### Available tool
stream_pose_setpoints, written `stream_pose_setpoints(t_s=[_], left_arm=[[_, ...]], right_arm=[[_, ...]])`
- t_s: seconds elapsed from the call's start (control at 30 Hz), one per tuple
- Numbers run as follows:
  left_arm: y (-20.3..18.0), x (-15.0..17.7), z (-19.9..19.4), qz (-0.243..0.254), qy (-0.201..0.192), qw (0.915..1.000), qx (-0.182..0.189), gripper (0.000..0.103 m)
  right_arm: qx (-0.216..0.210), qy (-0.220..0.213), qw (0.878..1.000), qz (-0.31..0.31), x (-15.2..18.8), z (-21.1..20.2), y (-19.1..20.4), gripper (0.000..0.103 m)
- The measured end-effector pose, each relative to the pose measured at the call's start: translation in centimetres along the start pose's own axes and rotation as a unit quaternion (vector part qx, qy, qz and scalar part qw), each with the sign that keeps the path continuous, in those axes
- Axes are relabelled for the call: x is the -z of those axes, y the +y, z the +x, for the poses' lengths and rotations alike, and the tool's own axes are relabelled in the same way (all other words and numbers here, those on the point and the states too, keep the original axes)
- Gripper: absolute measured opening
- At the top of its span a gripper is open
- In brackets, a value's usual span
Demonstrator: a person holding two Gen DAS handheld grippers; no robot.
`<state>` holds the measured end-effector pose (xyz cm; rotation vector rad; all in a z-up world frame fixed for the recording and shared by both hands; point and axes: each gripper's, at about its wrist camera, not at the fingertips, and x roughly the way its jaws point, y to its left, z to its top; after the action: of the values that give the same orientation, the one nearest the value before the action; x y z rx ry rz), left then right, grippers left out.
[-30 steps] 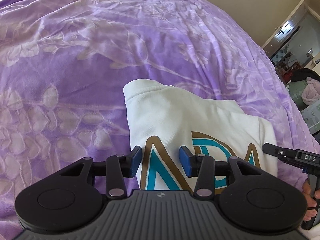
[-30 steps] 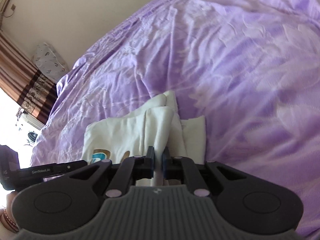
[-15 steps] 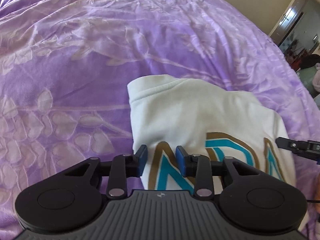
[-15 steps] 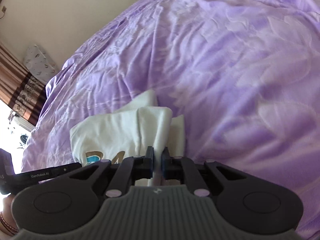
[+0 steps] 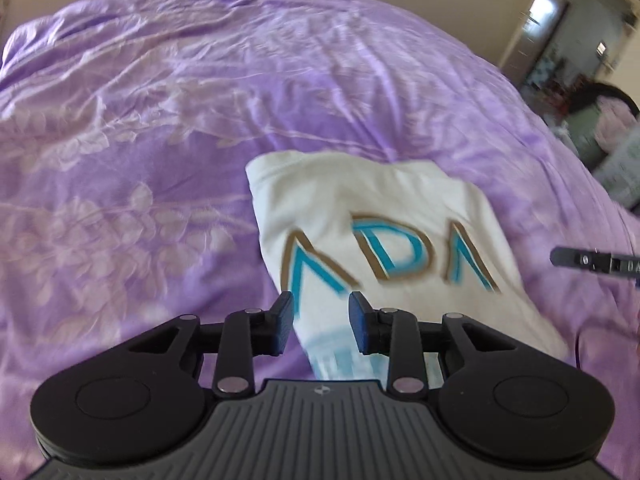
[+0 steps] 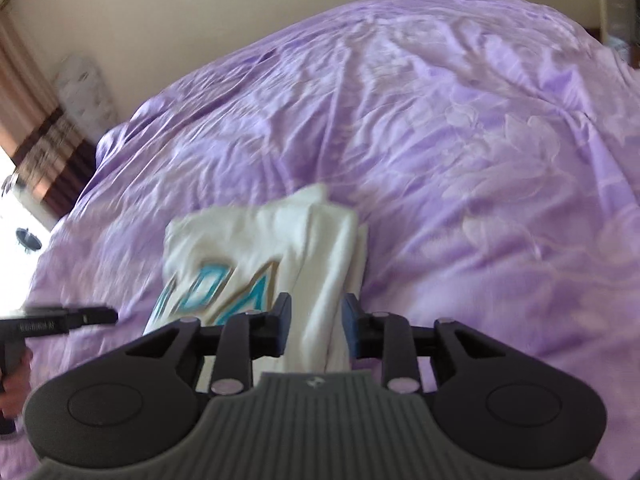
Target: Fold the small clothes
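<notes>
A folded white shirt (image 5: 360,208) with teal and gold letters lies on the purple bedspread (image 5: 140,140). My left gripper (image 5: 321,322) is open above the shirt's near left edge, holding nothing. The shirt also shows in the right wrist view (image 6: 248,240), with its folded side layers toward the right. My right gripper (image 6: 316,326) is open over that folded edge, with cloth between the blue pads but not pinched. Each gripper's tip shows at the edge of the other's view, the right one (image 5: 592,260) and the left one (image 6: 60,318).
The purple bedspread (image 6: 460,140) fills both views. A beige wall (image 6: 240,8) is behind the bed. A striped curtain (image 6: 44,136) hangs at the left. An open doorway (image 5: 580,40) and some clutter sit at the far right.
My right gripper was shut on the shirt's folded edge and has now opened and let it go. Both grippers have pulled back and up from the shirt. The left stays open.
</notes>
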<state>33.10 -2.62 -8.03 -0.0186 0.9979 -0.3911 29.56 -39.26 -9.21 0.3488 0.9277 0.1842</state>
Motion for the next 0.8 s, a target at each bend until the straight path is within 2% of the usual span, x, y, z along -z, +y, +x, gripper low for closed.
stream_pose_setpoints(t_s=[0.13,0.3,0.4,0.53,0.67,0.8], left_arm=[[-2.1,3.7,-3.1,0.040,0.008,0.9990,-0.019,0.040],[-4.0,8.3,-4.9,0.042,0.011,0.9988,-0.022,0.055],[-3.9,10.4,-4.2,0.011,0.012,0.9998,-0.010,0.058],[-3.1,12.4,-2.9,-0.046,-0.009,0.9988,0.011,0.059],[-3.1,13.5,-1.2,-0.067,-0.025,0.9972,0.020,0.061],[-2.8,14.0,0.5,-0.100,-0.037,0.9942,0.012,0.061]], right_arm=[[-0.010,0.021,0.999,-0.024,2.1,-3.5,1.1,0.027],[-0.008,0.034,0.998,-0.044,3.7,-7.3,2.1,0.033],[-0.005,0.041,0.999,-0.032,4.8,-7.6,1.5,0.034],[0.000,0.045,0.998,0.033,7.1,-5.6,-0.9,0.034],[-0.032,0.027,0.994,0.100,9.3,-4.5,-3.0,0.032],[-0.052,0.008,0.992,0.118,10.1,-4.6,-3.7,0.024]])
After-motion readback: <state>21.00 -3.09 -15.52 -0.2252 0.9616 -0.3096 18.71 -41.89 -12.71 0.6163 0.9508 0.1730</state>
